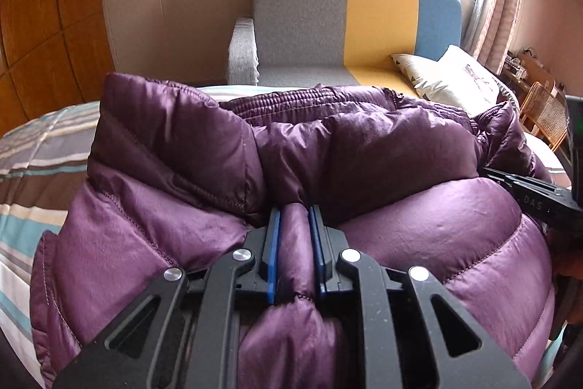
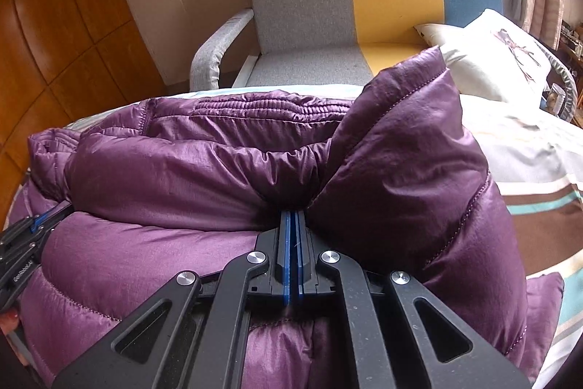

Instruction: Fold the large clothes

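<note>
Spreading across most of the striped bed [image 1: 40, 148], the purple down jacket [image 1: 364, 148] lies bunched in thick quilted rolls, its ribbed hem [image 2: 269, 106] towards the far edge. It seems to be mid-fold: a near layer is being carried over the bulk, which would explain why both tools hold fabric low and close to the pile.

Beyond the bed stands a grey, yellow and blue sofa [image 1: 302, 13] with a pale cushion [image 2: 499, 57], near the mattress edge, so forward room is limited. To the right, bare bedding [image 2: 528, 148] offers open space for laying the fold flat; to the left, striped cover shows beside the jacket.

The right gripper [image 2: 293, 217] has its blue pads [image 2: 288, 243] pressed together on a thin fold of the jacket, lifting a puffed panel that stands up beside it. The left gripper [image 1: 294, 212] stands slightly parted, a thick ridge of the jacket between its pads [image 1: 274, 236]; these touch the cloth on both sides, though how firmly I cannot tell.
</note>
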`<state>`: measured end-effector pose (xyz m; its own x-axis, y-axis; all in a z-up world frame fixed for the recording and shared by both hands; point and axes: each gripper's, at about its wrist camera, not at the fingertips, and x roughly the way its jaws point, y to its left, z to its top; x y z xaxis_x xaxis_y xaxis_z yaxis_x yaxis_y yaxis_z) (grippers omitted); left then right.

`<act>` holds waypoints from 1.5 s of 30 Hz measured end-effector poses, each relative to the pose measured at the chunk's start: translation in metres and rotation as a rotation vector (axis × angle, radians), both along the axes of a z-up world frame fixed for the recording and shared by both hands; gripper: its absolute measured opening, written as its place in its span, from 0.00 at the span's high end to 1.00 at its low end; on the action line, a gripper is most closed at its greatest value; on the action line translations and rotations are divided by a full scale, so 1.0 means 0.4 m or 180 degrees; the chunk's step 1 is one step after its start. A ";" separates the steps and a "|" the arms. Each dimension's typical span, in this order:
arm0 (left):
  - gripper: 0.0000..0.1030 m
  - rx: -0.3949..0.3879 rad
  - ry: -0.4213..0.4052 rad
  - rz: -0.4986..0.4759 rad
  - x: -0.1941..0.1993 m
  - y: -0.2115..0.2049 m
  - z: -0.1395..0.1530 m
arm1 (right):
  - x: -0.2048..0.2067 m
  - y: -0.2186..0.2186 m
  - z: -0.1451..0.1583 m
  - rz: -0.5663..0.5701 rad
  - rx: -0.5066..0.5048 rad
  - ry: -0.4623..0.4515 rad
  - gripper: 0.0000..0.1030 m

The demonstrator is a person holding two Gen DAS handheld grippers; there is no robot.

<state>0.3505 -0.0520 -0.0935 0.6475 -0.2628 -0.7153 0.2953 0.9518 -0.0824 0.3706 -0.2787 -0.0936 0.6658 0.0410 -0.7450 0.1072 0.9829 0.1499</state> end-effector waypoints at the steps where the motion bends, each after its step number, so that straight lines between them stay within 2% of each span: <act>1: 0.85 -0.0001 -0.0011 -0.0008 -0.003 0.001 0.001 | -0.004 -0.001 -0.001 0.0000 0.0006 -0.0003 0.98; 6: 0.84 0.0046 -0.0030 -0.0031 -0.014 -0.001 0.005 | 0.003 -0.006 -0.006 -0.0006 -0.0007 0.0006 0.98; 8: 0.81 0.0144 -0.0043 -0.0016 -0.022 -0.009 0.016 | 0.000 -0.001 -0.007 -0.0008 -0.0041 0.0000 0.98; 9: 0.73 0.0194 -0.0067 -0.0010 -0.032 -0.014 0.027 | 0.000 0.000 -0.008 -0.0011 -0.0050 0.0001 0.98; 10: 0.59 0.0191 -0.0085 -0.0027 -0.044 -0.018 0.040 | -0.002 0.001 -0.007 -0.0015 -0.0054 -0.0002 0.98; 11: 0.52 0.0178 -0.0092 -0.0043 -0.053 -0.023 0.052 | -0.005 0.001 -0.004 -0.0017 -0.0061 -0.0012 0.98; 12: 0.47 0.0169 -0.0118 -0.0054 -0.061 -0.025 0.067 | -0.006 0.005 0.000 -0.0015 -0.0067 -0.0014 0.98; 15: 0.46 0.0191 -0.0210 -0.0020 -0.068 -0.025 0.107 | -0.018 0.002 0.021 0.0006 -0.0051 -0.0008 0.98; 18: 0.26 0.0233 -0.0264 0.0105 -0.045 -0.015 0.134 | -0.041 -0.009 0.065 -0.0048 -0.0073 -0.0210 0.98; 21: 0.22 0.0354 -0.0228 0.0261 0.001 -0.002 0.133 | -0.017 -0.032 0.094 -0.0110 -0.0030 -0.0199 0.98; 24: 0.22 0.0481 -0.0050 0.0353 0.052 0.008 0.099 | 0.034 -0.055 0.080 -0.0215 -0.0153 0.0006 0.76; 26: 0.20 0.0500 0.0036 0.0393 0.073 0.020 0.069 | 0.050 -0.072 0.060 -0.0296 -0.0221 0.0033 0.76; 30: 0.17 0.0187 0.0073 0.0410 0.084 0.053 0.027 | 0.051 -0.091 0.016 -0.0365 -0.0176 -0.0040 0.76; 34: 0.17 0.0233 0.0061 0.0428 0.088 0.043 0.011 | 0.056 -0.088 0.001 -0.0382 -0.0256 -0.0040 0.76; 38: 0.16 0.0302 0.0033 0.0483 0.042 0.054 0.030 | 0.032 -0.091 0.035 -0.0371 -0.0221 -0.0061 0.76; 41: 0.10 0.0225 -0.0100 0.0539 -0.032 0.097 0.061 | -0.036 -0.067 0.081 -0.0294 -0.0084 -0.0241 0.76; 45: 0.10 0.0154 -0.0211 0.0676 -0.127 0.163 0.080 | -0.150 0.002 0.130 -0.0069 -0.0004 -0.0479 0.76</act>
<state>0.2998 0.0134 -0.0617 0.7306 -0.0819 -0.6779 0.0910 0.9956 -0.0223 0.3105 -0.2781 -0.0417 0.7707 0.0244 -0.6367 0.1049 0.9808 0.1646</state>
